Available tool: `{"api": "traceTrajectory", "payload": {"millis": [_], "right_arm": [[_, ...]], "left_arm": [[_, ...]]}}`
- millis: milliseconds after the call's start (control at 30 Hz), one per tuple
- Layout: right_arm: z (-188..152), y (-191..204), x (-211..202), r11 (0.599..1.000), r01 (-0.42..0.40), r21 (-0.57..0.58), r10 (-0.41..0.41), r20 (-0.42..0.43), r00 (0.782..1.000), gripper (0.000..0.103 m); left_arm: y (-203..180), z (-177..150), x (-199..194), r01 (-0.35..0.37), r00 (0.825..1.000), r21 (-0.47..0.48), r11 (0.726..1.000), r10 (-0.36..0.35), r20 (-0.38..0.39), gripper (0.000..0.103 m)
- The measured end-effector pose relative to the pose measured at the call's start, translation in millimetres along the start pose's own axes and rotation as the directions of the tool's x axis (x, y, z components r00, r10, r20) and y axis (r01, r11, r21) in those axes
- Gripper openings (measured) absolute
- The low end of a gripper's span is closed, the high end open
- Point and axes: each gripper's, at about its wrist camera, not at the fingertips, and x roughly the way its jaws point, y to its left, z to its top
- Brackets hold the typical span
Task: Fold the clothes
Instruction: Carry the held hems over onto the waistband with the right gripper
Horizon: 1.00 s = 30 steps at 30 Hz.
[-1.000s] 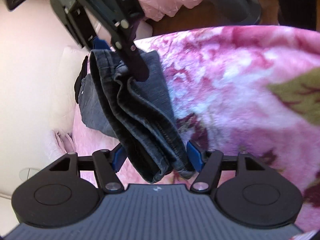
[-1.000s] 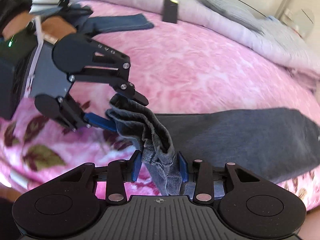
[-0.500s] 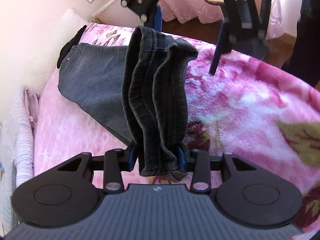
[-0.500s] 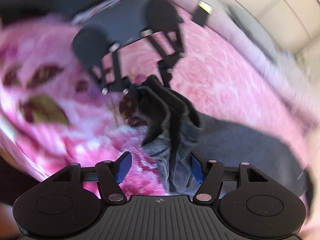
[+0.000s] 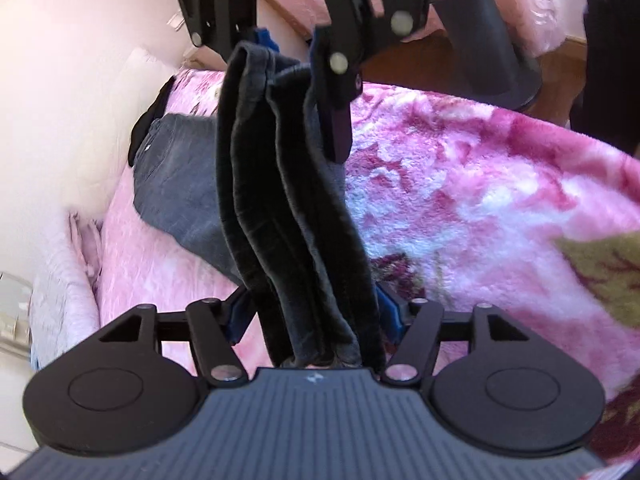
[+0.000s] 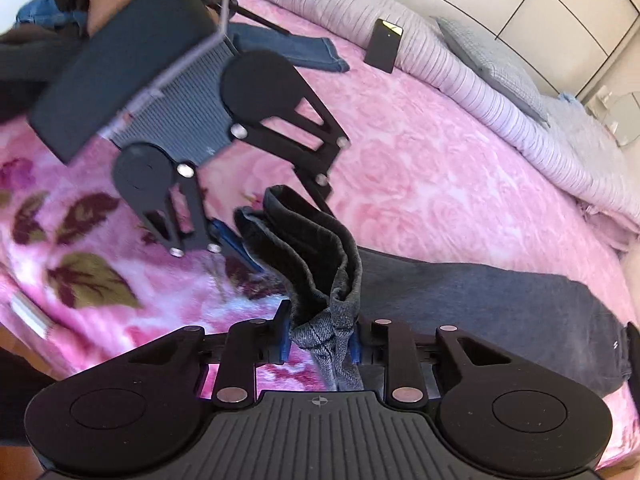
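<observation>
Bunched ridges of dark denim jeans [image 5: 280, 216] hang between both grippers – left gripper [image 5: 310, 314] opening around them, right gripper [image 6: 318, 338] closing on them – while only the right view shows blue jeans [image 6: 308, 54] beyond the fingers.

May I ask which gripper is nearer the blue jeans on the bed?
Left. The left gripper, jaws opening around the grey trousers, hangs just before the blue jeans; the right gripper, closing on the trousers, is farther back.
</observation>
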Motion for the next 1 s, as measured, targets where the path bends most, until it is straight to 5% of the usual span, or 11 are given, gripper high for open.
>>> {"api": "traceTrajectory", "payload": {"millis": [33, 133, 300, 500, 733, 1000], "right_arm": [[1, 0, -5, 1.0, -0.009, 0.007, 0.009, -0.003, 1.0, 0.026], [2, 1, -19, 0.999, -0.028, 0.027, 0.029, -0.005, 1.0, 0.026], [14, -20, -49, 0.995, -0.026, 0.101, 0.023, 0.035, 0.999, 0.025], [18, -105, -79, 0.966, 0.028, 0.256, -0.046, 0.064, 0.997, 0.023], [-19, -250, -70, 0.893, -0.008, 0.45, -0.05, 0.117, 0.992, 0.022], [-116, -426, 0, 0.675, -0.169, 0.718, 0.05, 0.184, 0.982, 0.021]], "left_arm": [[4, 0, -1, 0.017, 1.0, 0.004, 1.0, -0.017, 0.006, 0.035], [22, 3, -17, 0.023, 0.999, -0.03, 0.999, -0.022, 0.039, 0.027], [62, 20, -40, 0.002, 0.998, -0.042, 0.999, 0.0, 0.066, 0.027], [143, 62, -23, -0.021, 0.998, -0.055, 0.998, 0.024, 0.057, 0.027], [255, 116, 68, 0.03, 1.0, -0.066, 0.997, -0.03, 0.009, 0.027], [359, 161, 239, 0.199, 0.977, -0.116, 0.973, -0.207, -0.059, 0.027]]}}
